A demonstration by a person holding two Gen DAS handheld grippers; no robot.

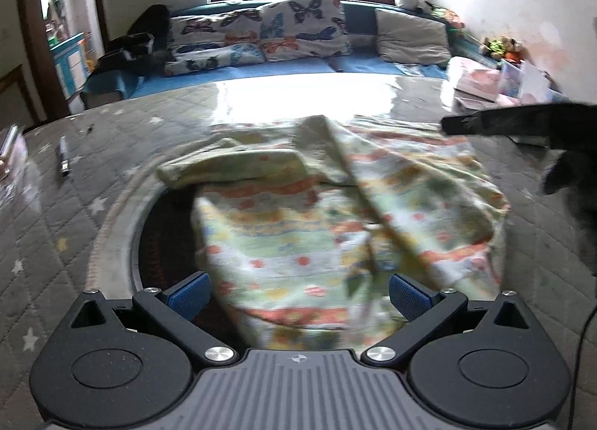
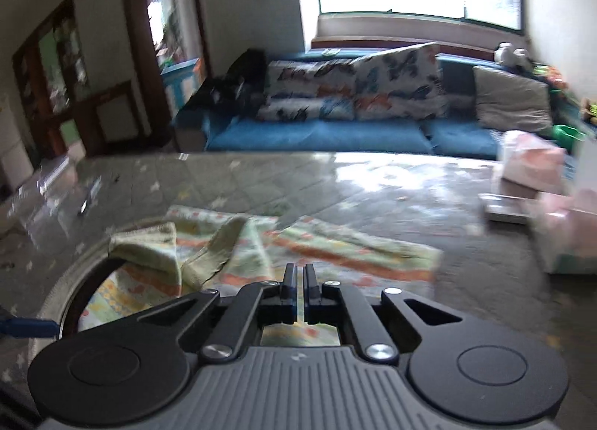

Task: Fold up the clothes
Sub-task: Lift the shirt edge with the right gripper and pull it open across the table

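A patterned garment [image 1: 317, 228] in pale green, orange and yellow lies crumpled on the quilted grey table [image 1: 74, 236], partly over a round dark inset. My left gripper [image 1: 298, 295] is open, its blue pads either side of the garment's near edge. The right gripper shows in the left wrist view as a dark shape [image 1: 522, 124] at the right, above the cloth. In the right wrist view my right gripper [image 2: 298, 277] is shut, with the garment [image 2: 335, 251] spread below and ahead; I cannot tell if cloth is pinched.
A pen [image 1: 63, 157] and a spiral notebook [image 1: 11, 146] lie at the table's left. Pink boxes [image 2: 533, 165] stand at the right edge. A blue sofa [image 2: 317, 135] with butterfly cushions [image 1: 298, 27] is behind the table.
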